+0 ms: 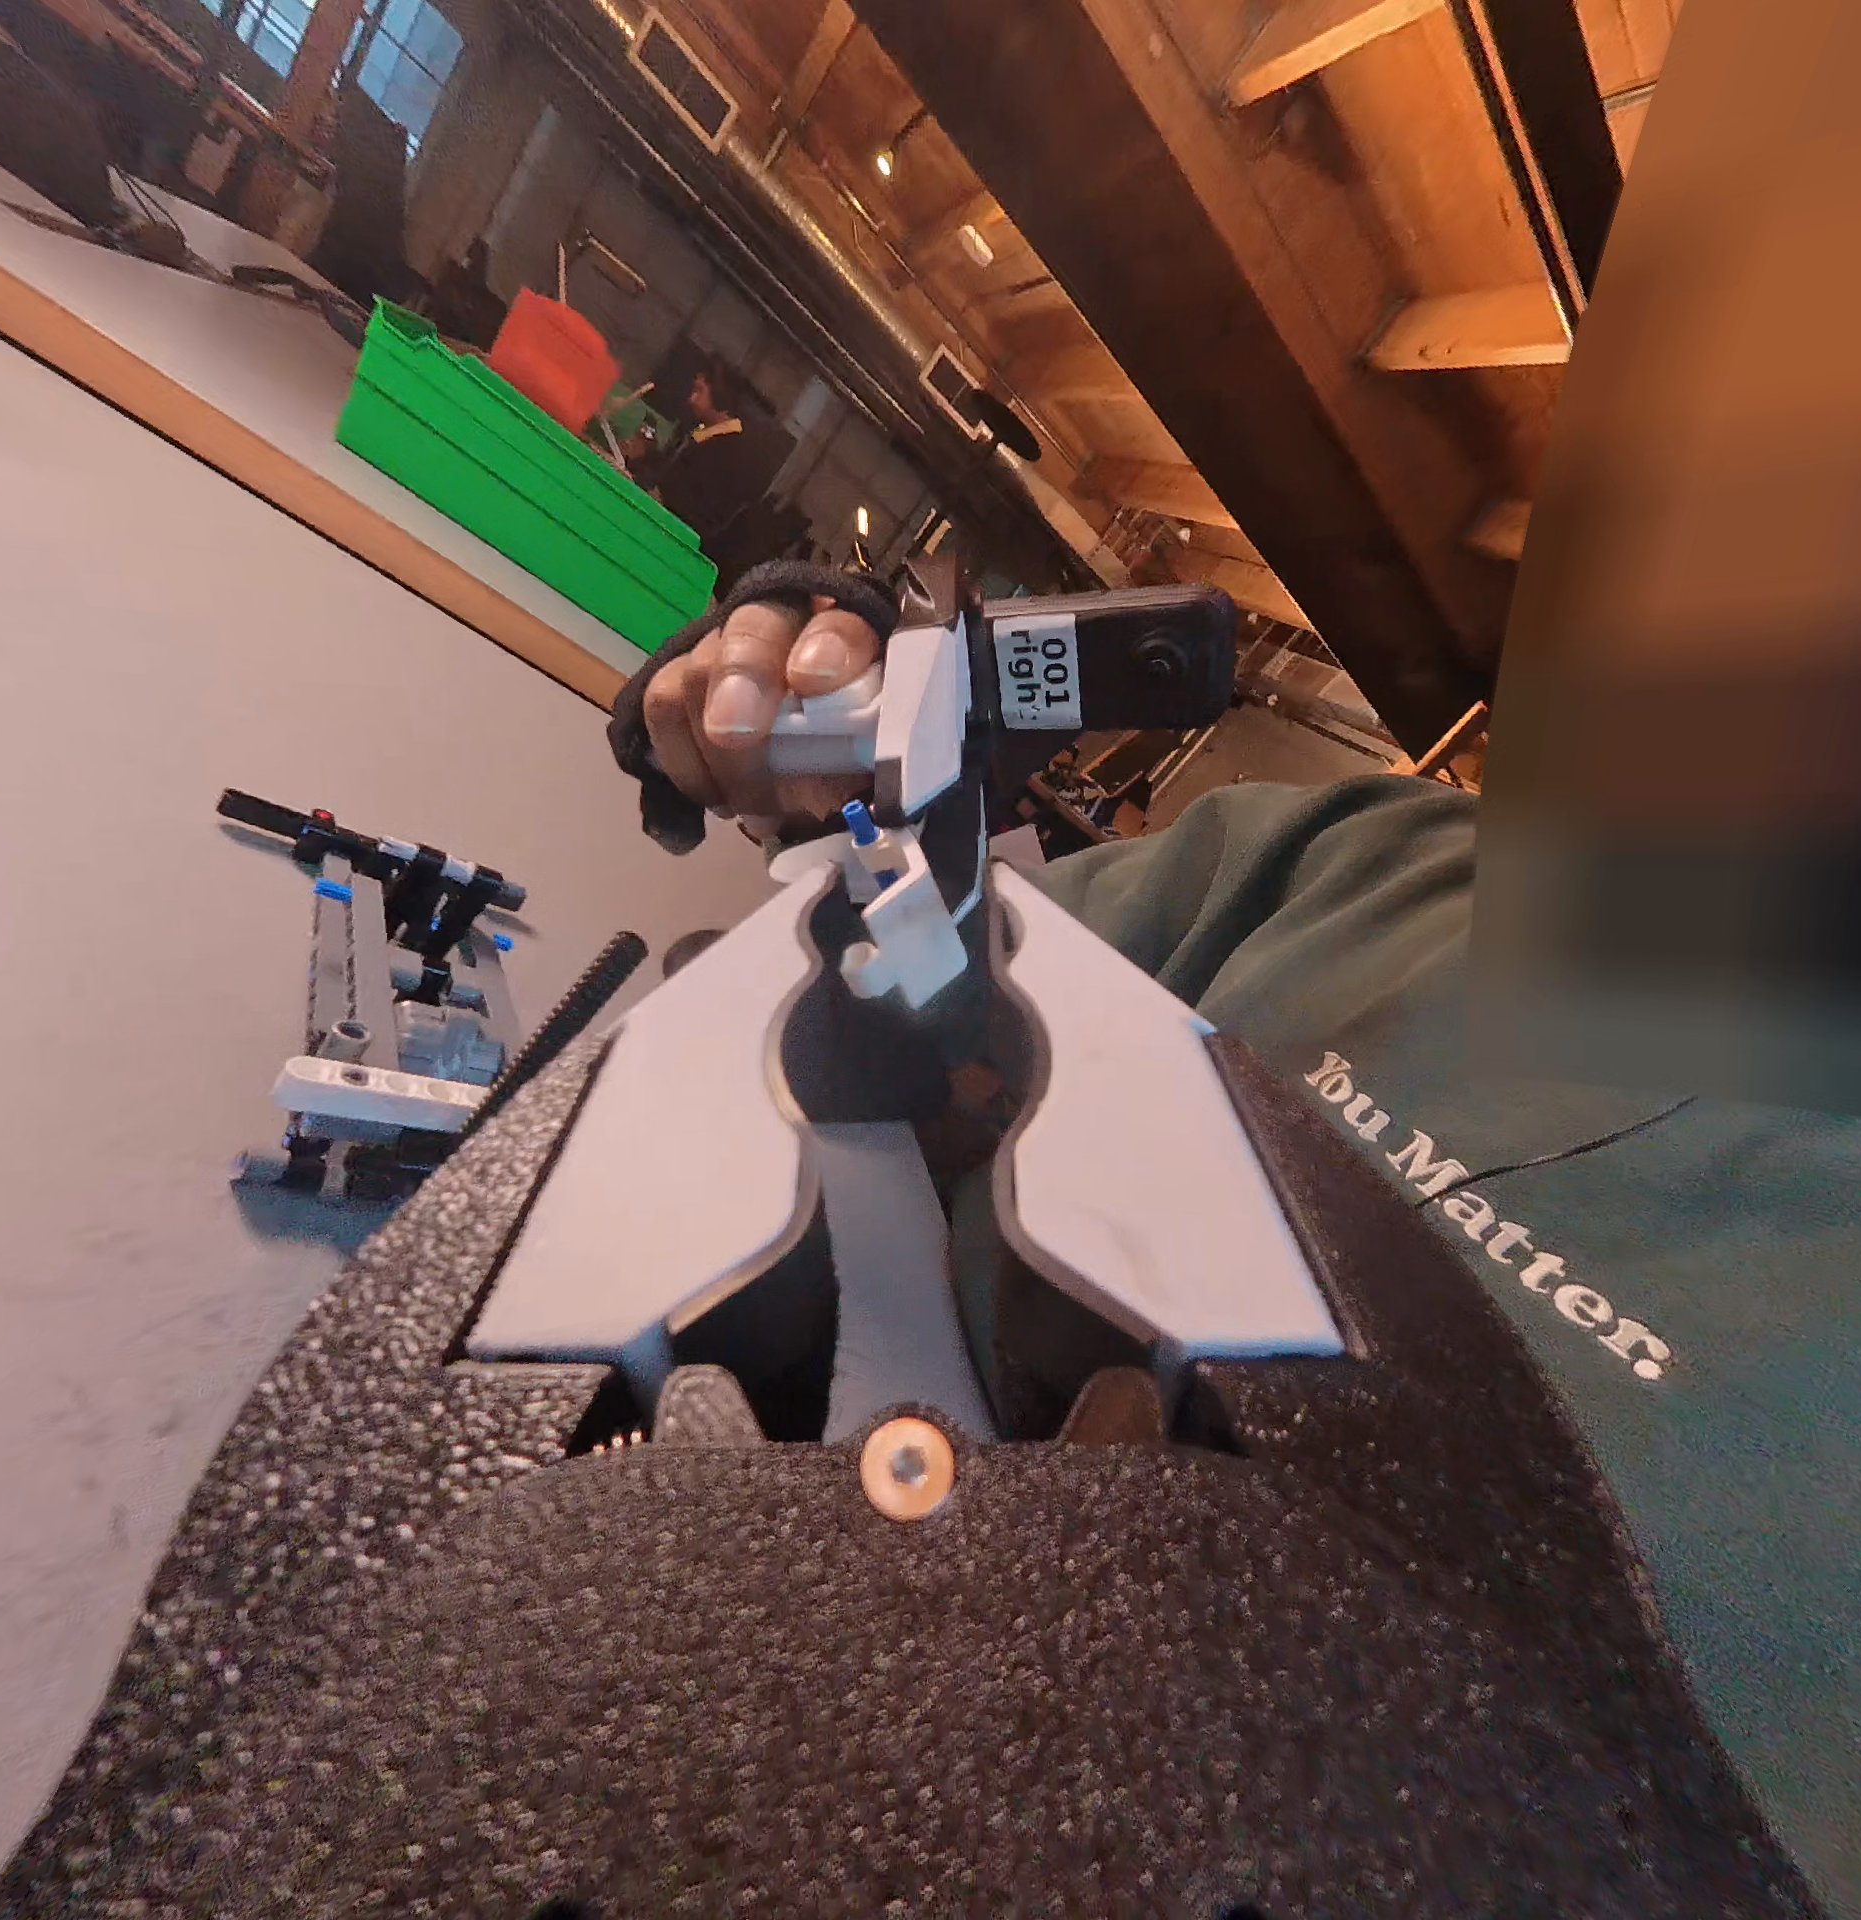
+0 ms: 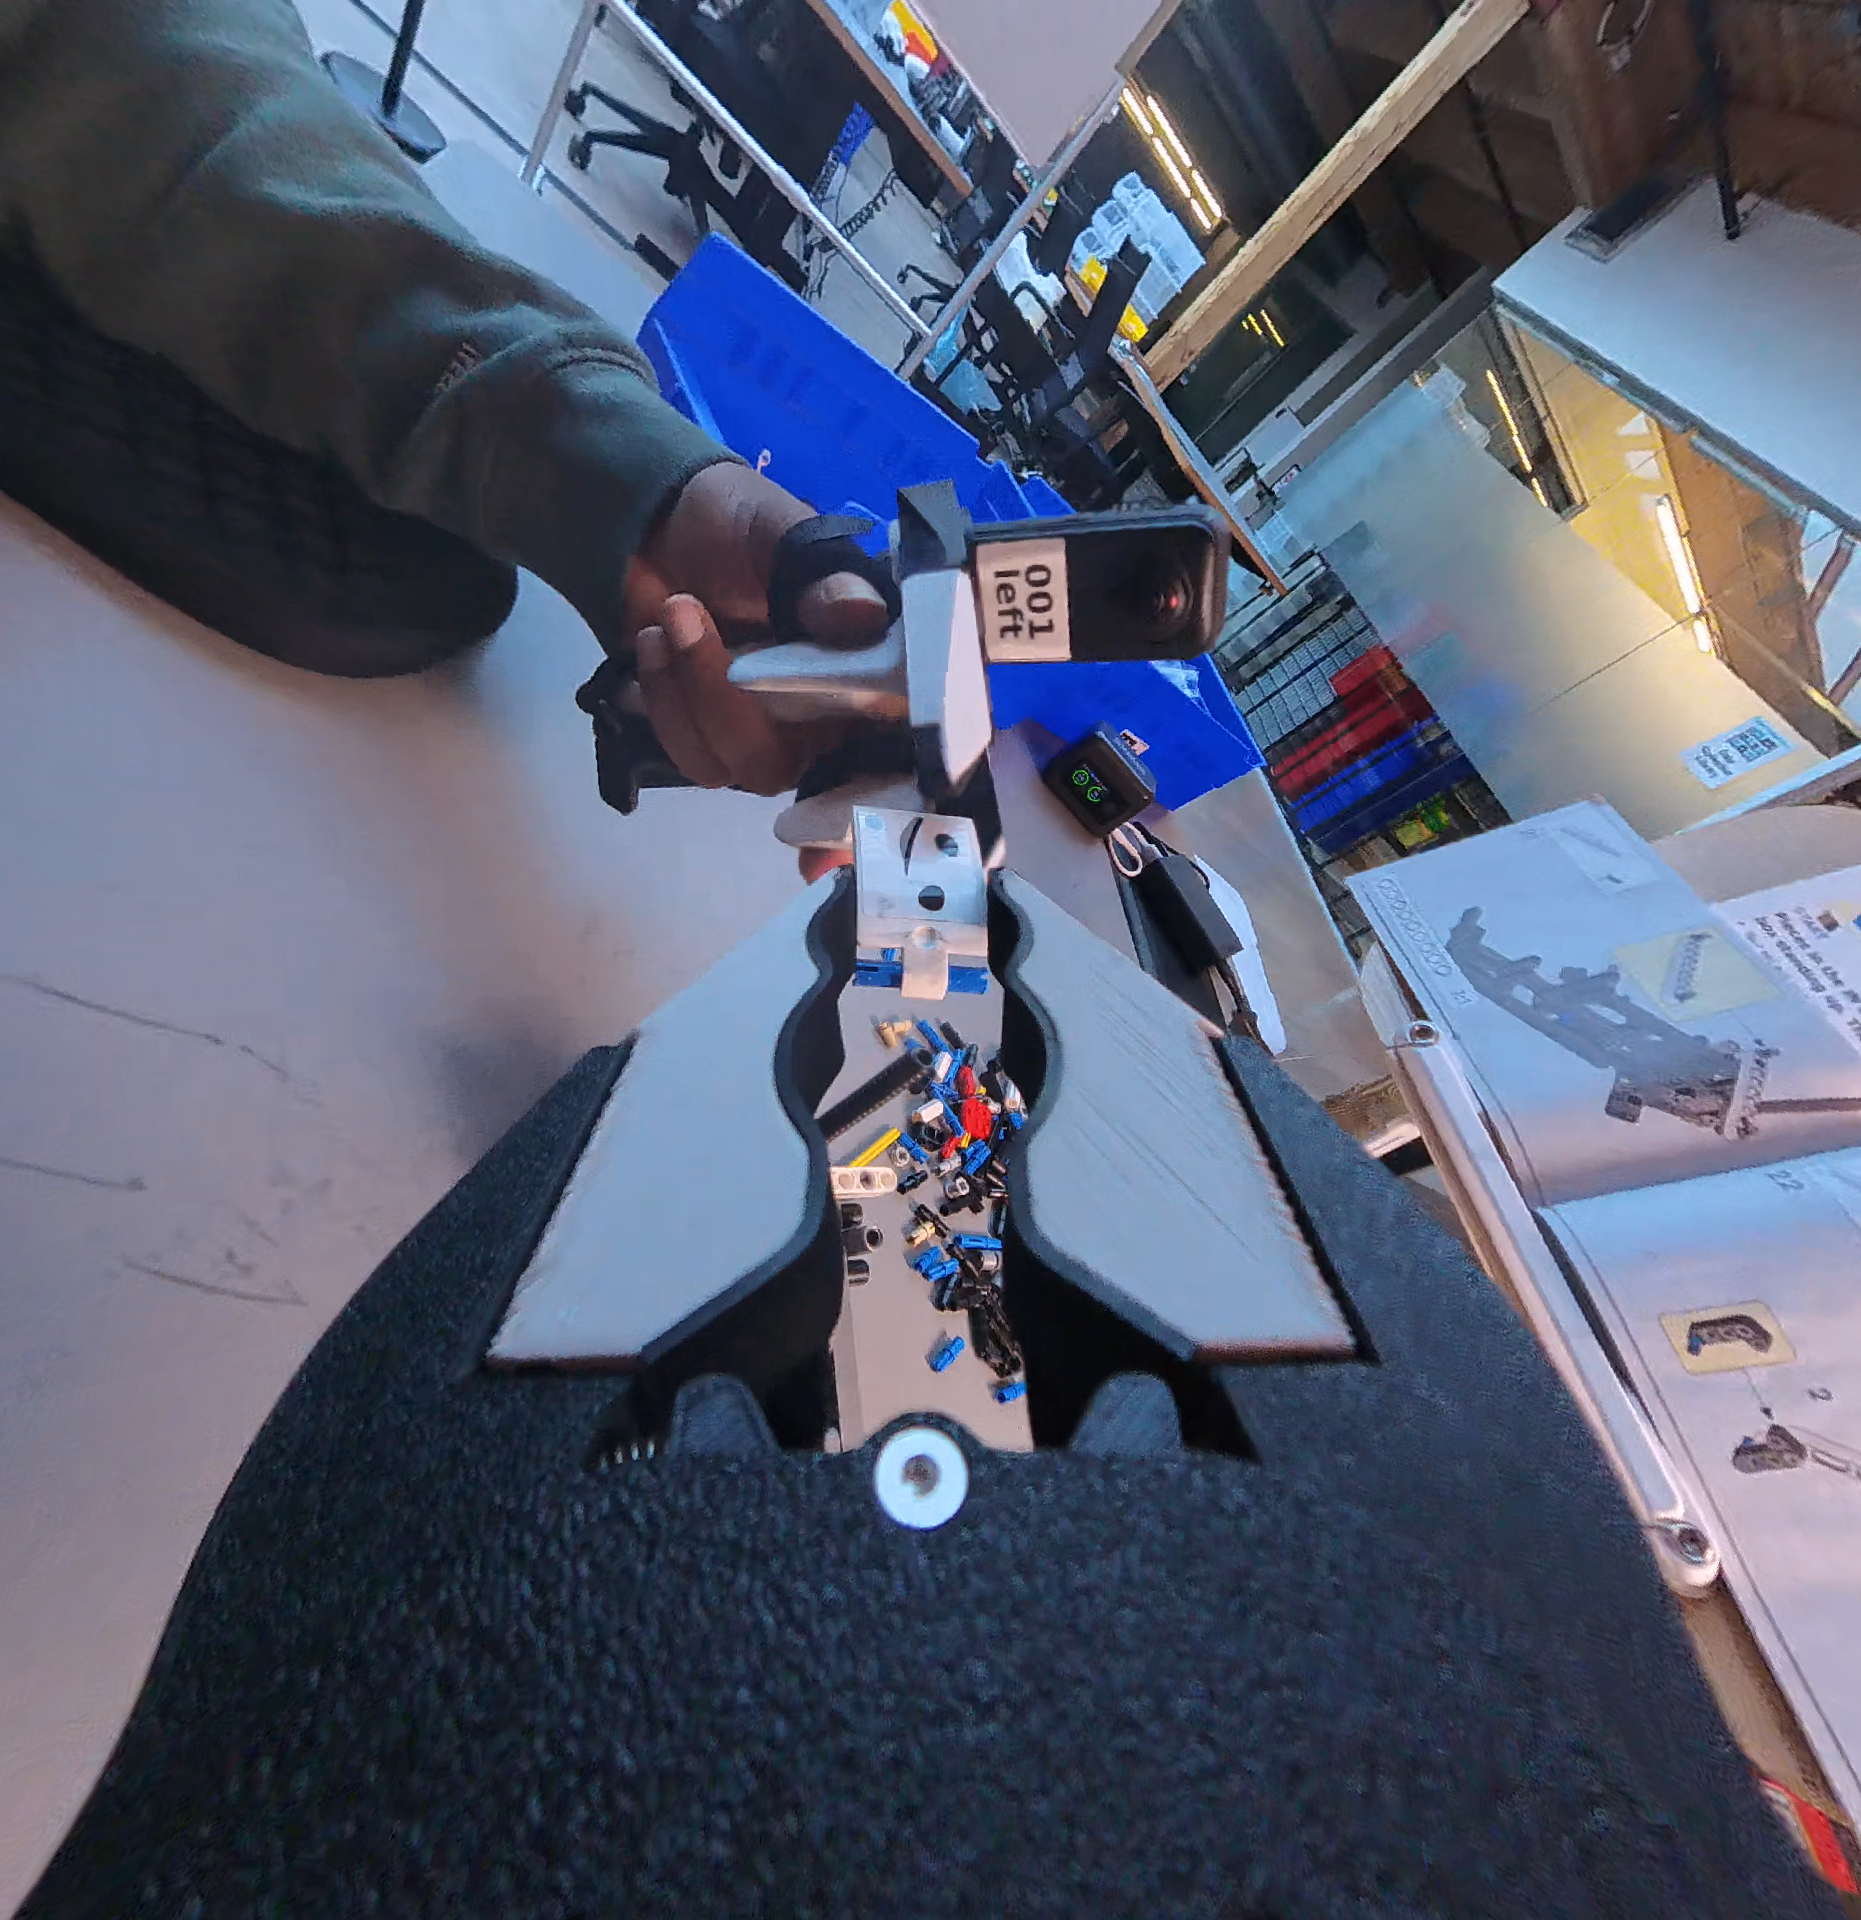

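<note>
My right gripper (image 2: 918, 891) is shut on a white brick piece (image 2: 918, 868) with round holes and blue pins at its near end, held up above the table. My left gripper (image 1: 921, 883) faces it head-on. Its jaws stand a narrow gap apart on either side of the same white piece (image 1: 910, 935), which carries a blue pin. Whether they press on it does not show. A gloved hand (image 1: 739, 707) holds the right gripper's handle, and a bare hand (image 2: 718, 675) holds the left one. A pile of small loose brick parts (image 2: 947, 1164) lies on the table below.
A partly built black and grey brick model (image 1: 386, 987) stands on the table at the left. Green bins (image 1: 521, 468) and a red bin (image 1: 552, 353) sit behind. An open instruction booklet (image 2: 1632, 1039), a blue bin (image 2: 801, 395) and a small black device with a screen (image 2: 1097, 790) lie to the right. Less than 4 cm separates the two grippers' tips.
</note>
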A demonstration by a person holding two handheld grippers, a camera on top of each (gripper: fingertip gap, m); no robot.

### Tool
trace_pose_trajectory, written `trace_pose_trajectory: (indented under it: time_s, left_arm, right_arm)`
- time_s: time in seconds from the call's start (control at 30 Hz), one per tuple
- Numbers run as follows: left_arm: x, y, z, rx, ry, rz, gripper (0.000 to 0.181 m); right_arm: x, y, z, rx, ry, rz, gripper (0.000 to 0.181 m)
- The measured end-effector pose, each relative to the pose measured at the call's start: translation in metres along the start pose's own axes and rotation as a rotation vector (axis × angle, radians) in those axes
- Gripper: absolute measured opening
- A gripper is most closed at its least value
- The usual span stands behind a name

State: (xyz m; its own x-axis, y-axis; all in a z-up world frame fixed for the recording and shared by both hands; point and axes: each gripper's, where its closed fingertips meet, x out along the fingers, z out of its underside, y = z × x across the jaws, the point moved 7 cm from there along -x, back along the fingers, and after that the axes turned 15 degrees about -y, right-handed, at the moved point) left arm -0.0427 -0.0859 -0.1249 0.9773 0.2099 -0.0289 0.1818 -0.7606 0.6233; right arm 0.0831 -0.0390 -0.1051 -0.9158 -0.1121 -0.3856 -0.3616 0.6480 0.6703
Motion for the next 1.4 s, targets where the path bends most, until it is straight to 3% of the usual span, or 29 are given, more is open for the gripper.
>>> trace_pose_trajectory:
  time_s: [0.03,0.2,0.3,0.47,0.6,0.73,0.97,1.23,1.4]
  left_arm:
    - [0.002,0.000,0.002,-0.006,-0.027,0.007,0.015]
    - [-0.002,0.011,0.001,0.061,0.002,0.057,0.006]
    - [-0.009,0.021,-0.005,0.184,0.083,0.038,0.005]
    - [-0.011,0.036,-0.009,0.355,0.168,0.037,0.006]
    - [-0.006,0.035,-0.007,0.417,0.185,0.029,0.006]
    - [-0.004,0.032,-0.004,0.449,0.184,0.019,0.006]
    - [-0.003,0.021,0.000,0.442,0.107,-0.086,0.008]
    - [-0.007,0.016,-0.001,0.400,0.028,-0.188,0.021]
    - [-0.004,0.012,-0.002,0.409,-0.002,-0.280,0.017]
  right_arm:
    - [0.001,-0.001,-0.001,-0.013,-0.001,-0.008,0.024]
    - [0.001,0.007,-0.002,0.078,0.017,0.012,0.029]
    - [-0.008,0.022,0.004,0.360,0.124,-0.085,0.034]
    - [-0.013,0.027,0.007,0.746,0.351,-0.348,0.025]
    - [-0.002,0.017,-0.005,0.855,0.436,-0.506,0.023]
    - [0.006,0.015,-0.005,0.921,0.441,-0.510,0.013]
    - [0.001,0.019,0.002,0.899,0.403,-0.475,0.003]
    - [0.000,0.014,0.010,0.688,0.169,-0.369,0.001]
    - [0.004,0.008,0.016,0.590,0.040,-0.328,0.001]
